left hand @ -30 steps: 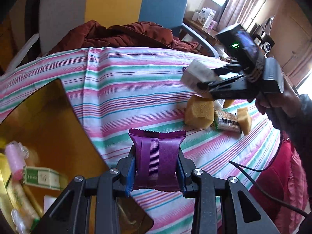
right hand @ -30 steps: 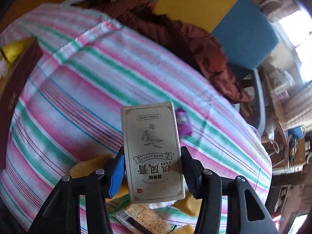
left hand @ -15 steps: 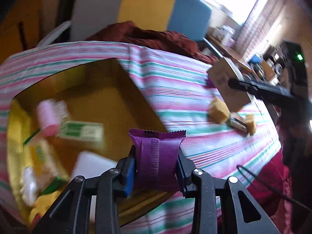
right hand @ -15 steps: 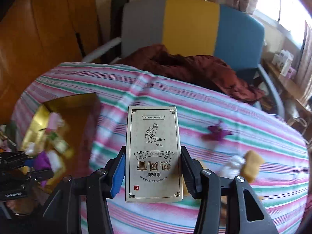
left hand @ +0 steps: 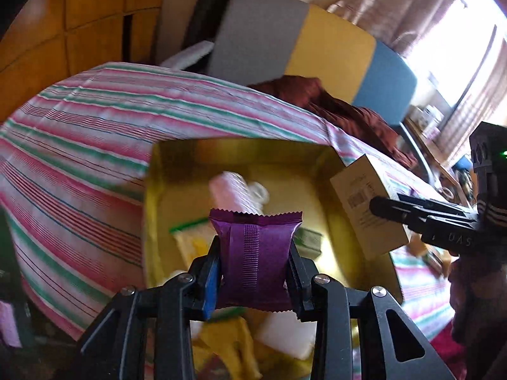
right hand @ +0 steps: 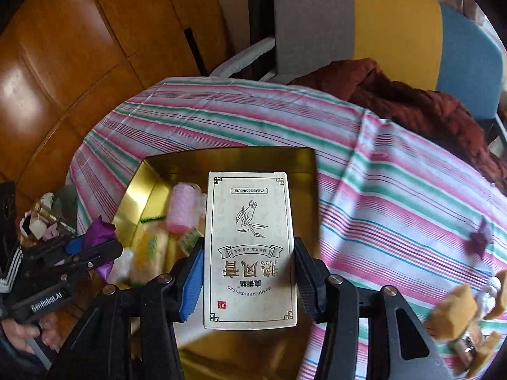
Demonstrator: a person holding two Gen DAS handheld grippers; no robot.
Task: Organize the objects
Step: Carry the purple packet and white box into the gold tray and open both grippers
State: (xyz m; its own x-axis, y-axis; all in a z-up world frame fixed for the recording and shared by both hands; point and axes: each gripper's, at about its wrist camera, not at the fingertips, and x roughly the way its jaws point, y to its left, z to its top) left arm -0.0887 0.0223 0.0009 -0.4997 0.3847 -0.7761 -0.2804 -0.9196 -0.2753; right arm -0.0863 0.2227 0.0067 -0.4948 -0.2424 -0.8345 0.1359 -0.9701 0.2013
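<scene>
While both tools hang over the gold box, each carries one item:

Purple packet: a crinkle-edged purple foil snack packet (left hand: 256, 262) sits upright between the two pads of the left gripper (left hand: 255, 277), which is closed firmly on its sides; it hangs above the near end of the box interior.

Cream carton: a tall cream cardboard carton with printed Chinese lettering (right hand: 250, 250) is clamped at its lower half by the right gripper (right hand: 248, 280), jaws pressed flat to both long sides; it is held over the right half of the box, print upside down to the camera.

Gold box: a shallow open rectangular box with shiny gold lining (right hand: 149, 186) rests on the table near its left edge; the far wall and left wall show clearly.

Box contents: a pink cylindrical roll (right hand: 181, 208), a green-and-white small carton (left hand: 309, 237) and yellow wrapped snacks (right hand: 149, 247) crowd the left and near part; the lining on the right side, under the cream carton, shows bare.

Tablecloth: a pink, green and white striped cloth (right hand: 396, 196) covers the round table; a wide stretch to the right of the box lies open.

Leftovers: yellow sponge-like blocks (right hand: 456, 310) cluster at the table's right edge, a small purple wrapper (right hand: 480, 240) well apart from them.

Beyond: a rust-brown jacket (right hand: 412, 101) lies on a grey, yellow and blue chair (right hand: 396, 22).
</scene>
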